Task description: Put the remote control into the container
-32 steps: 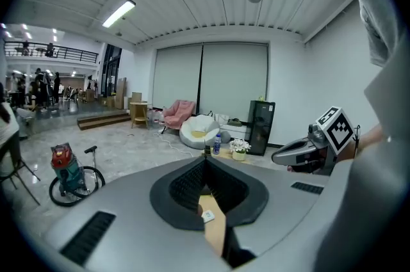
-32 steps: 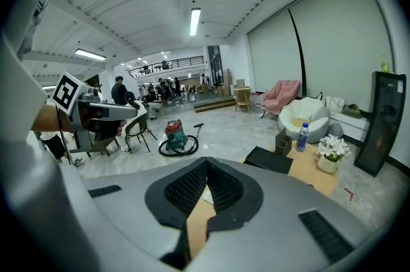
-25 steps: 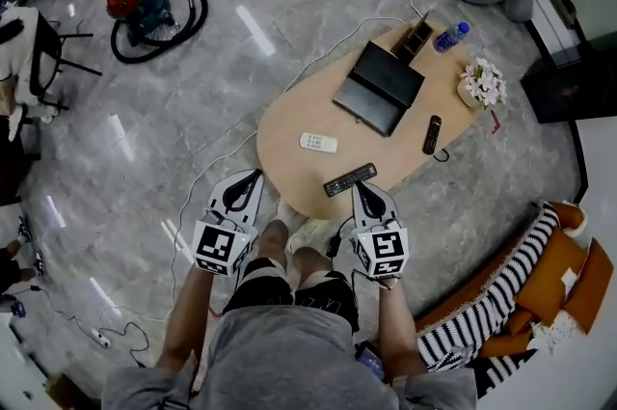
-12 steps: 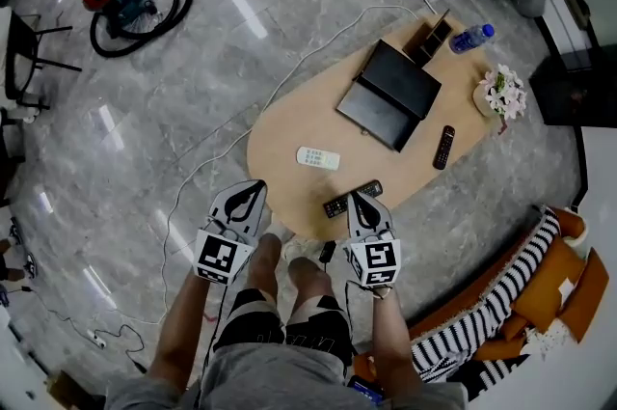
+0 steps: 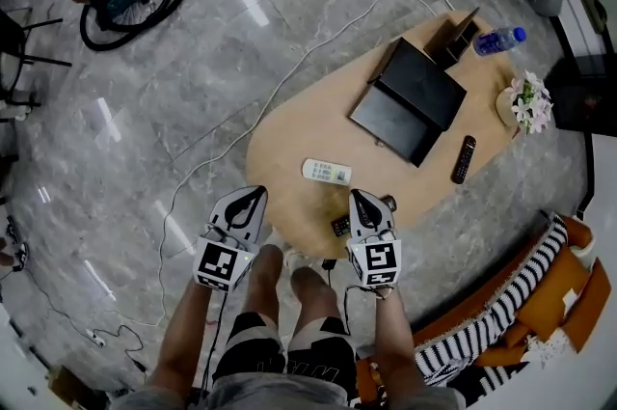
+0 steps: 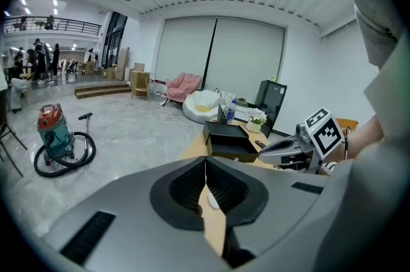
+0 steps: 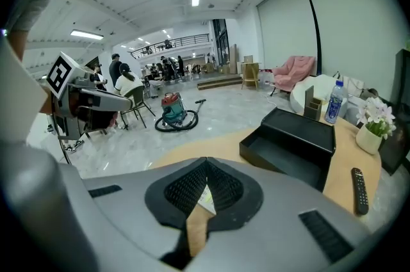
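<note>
Both tongs, left (image 5: 247, 198) and right (image 5: 361, 202), closed and empty, angled downward

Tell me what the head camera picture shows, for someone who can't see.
Seen from above, a person holds a shut left gripper and a shut right gripper near the close edge of a wooden table. On it lie a white remote, a near black remote, a far black remote and an open black container.

The floor (image 5: 145, 138) looks like polished grey stone, glossy, with light reflections on it. The table (image 5: 289, 138) is pale wood, smooth and matt. The container (image 5: 397, 121) is matt black. My left gripper (image 5: 256, 193) and my right gripper (image 5: 358, 197) are matt grey plastic, with ribbed black pads (image 6: 189, 187)
</note>
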`<state>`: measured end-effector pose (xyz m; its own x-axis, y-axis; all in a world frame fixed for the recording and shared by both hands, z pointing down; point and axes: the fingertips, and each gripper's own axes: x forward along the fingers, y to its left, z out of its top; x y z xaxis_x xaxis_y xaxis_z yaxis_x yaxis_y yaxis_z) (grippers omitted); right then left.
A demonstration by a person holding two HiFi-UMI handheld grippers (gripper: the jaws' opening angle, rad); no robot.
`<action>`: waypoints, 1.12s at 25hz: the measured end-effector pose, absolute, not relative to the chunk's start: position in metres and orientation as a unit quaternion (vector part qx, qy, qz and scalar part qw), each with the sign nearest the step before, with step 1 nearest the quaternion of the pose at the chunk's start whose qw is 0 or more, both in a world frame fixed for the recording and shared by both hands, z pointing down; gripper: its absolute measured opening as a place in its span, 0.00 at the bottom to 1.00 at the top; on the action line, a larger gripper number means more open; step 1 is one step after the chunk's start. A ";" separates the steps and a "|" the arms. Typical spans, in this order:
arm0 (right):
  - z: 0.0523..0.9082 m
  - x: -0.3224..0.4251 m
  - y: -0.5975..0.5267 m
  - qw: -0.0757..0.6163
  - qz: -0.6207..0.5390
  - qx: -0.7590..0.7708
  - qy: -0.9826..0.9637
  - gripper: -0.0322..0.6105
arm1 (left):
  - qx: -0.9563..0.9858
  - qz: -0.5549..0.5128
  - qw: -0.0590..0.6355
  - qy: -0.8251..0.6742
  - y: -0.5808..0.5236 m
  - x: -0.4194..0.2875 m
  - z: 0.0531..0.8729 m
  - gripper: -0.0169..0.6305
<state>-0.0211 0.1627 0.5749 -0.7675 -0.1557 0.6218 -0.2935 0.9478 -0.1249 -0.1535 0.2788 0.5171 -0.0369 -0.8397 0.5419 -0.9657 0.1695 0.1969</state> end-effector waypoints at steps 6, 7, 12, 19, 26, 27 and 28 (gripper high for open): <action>0.601 -0.032 0.163 0.316 0.106 0.106 -0.937 0.06 | 0.632 0.110 0.281 -0.714 0.278 -0.167 0.547 0.04; 0.604 -0.032 0.163 0.317 0.104 0.104 -0.937 0.06 | 0.632 0.109 0.281 -0.714 0.277 -0.168 0.550 0.04; 0.617 -0.034 0.159 0.330 0.082 0.093 -0.936 0.06 | 0.634 0.106 0.282 -0.713 0.271 -0.171 0.561 0.04; 0.640 -0.046 0.177 0.391 -0.059 -0.029 -0.918 0.21 | 0.635 0.105 0.292 -0.708 0.273 -0.165 0.571 0.04; 0.683 -0.054 0.194 0.438 -0.165 -0.153 -0.871 0.40 | 0.631 0.103 0.305 -0.706 0.279 -0.164 0.581 0.04; 0.686 -0.054 0.195 0.440 -0.171 -0.161 -0.867 0.42 | 0.630 0.104 0.307 -0.706 0.281 -0.164 0.582 0.04; 0.689 -0.054 0.196 0.443 -0.174 -0.167 -0.863 0.44 | 0.629 0.104 0.308 -0.706 0.283 -0.165 0.583 0.04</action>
